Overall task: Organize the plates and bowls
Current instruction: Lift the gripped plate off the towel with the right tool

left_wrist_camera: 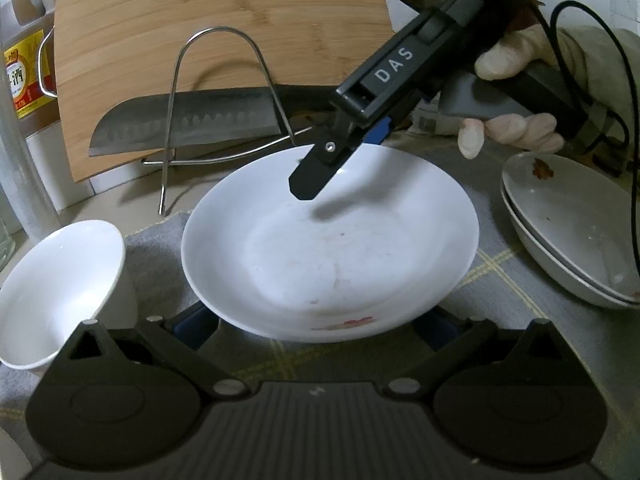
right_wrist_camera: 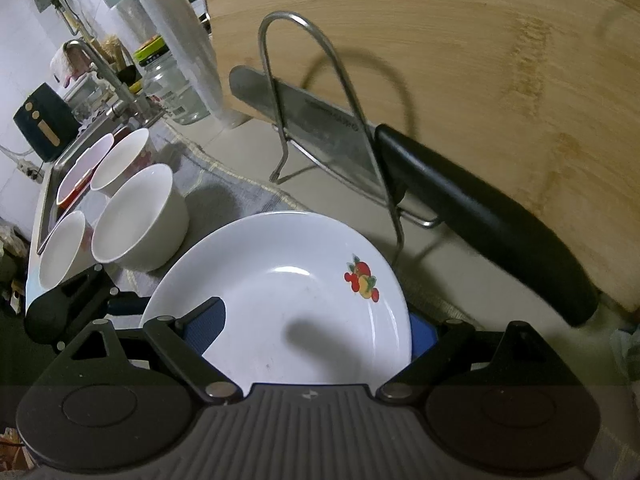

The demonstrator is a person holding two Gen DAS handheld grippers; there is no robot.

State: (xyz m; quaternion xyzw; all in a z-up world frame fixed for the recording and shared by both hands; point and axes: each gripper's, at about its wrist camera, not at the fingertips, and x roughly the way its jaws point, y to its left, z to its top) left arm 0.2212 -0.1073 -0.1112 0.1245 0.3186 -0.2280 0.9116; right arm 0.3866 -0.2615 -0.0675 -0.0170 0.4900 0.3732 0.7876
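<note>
Plate (left_wrist_camera: 328,248) sits on the grey cloth (left_wrist_camera: 500,280) over the desk, between both claws. Right claw (right_wrist_camera: 316,324) stands wide, blue pads either side of the plate (contact unclear). Left claw (left_wrist_camera: 320,330) also wide around the near rim. Bowl (left_wrist_camera: 56,292) just left; knife (left_wrist_camera: 188,124) behind in the wire rack (left_wrist_camera: 224,92).

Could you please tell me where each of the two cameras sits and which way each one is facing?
Left wrist: on the left tool, facing down over the plate toward the board; shows the right tool and a gloved hand.
Right wrist: on the right tool, angled down at the plate, bowls to its left; only its own fingers show.
Shared: plate, knife, wire rack, board.
</note>
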